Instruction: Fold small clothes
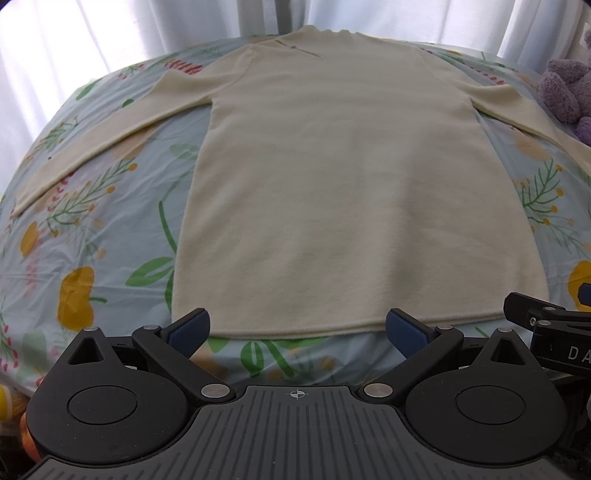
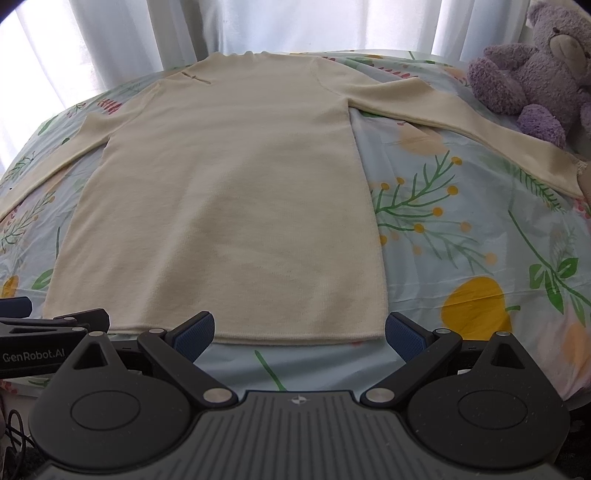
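Cream sweater (image 1: 332, 177) on pale-blue floral sheet (image 2: 461, 229); purple teddy bear (image 2: 535, 70)

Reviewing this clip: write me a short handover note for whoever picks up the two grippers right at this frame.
Left gripper: open, empty, at the sweater's hem.
Right gripper: open, empty, at the same hem, toward its right corner.
Sweater: cream, long-sleeved, lying flat on the floral sheet, collar at the far end by the curtains, hem toward you. Both sleeves are spread out to the sides; the right sleeve runs toward the purple teddy bear.
Done: the sweater is laid out smooth.
Left: every fold. No fold is visible yet. Probably fold the sleeves in over the body first, then fold the body up from the hem.
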`<state>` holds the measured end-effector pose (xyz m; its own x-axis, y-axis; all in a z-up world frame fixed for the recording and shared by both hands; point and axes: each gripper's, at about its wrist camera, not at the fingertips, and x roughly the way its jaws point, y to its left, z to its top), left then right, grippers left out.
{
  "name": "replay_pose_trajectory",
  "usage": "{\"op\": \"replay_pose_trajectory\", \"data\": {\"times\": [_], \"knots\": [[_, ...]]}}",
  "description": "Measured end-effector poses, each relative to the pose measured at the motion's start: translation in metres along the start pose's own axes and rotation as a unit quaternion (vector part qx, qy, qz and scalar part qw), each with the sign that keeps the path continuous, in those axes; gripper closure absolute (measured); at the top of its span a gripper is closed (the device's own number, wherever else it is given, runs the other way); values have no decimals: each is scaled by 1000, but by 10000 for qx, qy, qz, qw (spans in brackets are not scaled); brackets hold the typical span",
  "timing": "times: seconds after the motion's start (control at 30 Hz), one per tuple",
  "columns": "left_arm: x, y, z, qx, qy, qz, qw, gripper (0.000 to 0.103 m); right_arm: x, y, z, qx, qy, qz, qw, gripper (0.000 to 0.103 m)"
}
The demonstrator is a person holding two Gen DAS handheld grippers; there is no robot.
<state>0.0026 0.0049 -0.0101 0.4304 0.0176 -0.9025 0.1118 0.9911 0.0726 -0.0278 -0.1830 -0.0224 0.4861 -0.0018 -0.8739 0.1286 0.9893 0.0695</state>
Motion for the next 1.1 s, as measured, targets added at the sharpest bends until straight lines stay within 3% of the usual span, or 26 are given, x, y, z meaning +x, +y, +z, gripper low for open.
{"op": "replay_pose_trajectory", "data": {"times": [0.8,1.1], "knots": [[2,0,1,-13,44,27,10000,0,2,-4,-2,111,-32,141,9998,4],[10,8,6,-82,101,-30,9999,0,10,-36,-5,793,-547,1495,9841,4]]}}
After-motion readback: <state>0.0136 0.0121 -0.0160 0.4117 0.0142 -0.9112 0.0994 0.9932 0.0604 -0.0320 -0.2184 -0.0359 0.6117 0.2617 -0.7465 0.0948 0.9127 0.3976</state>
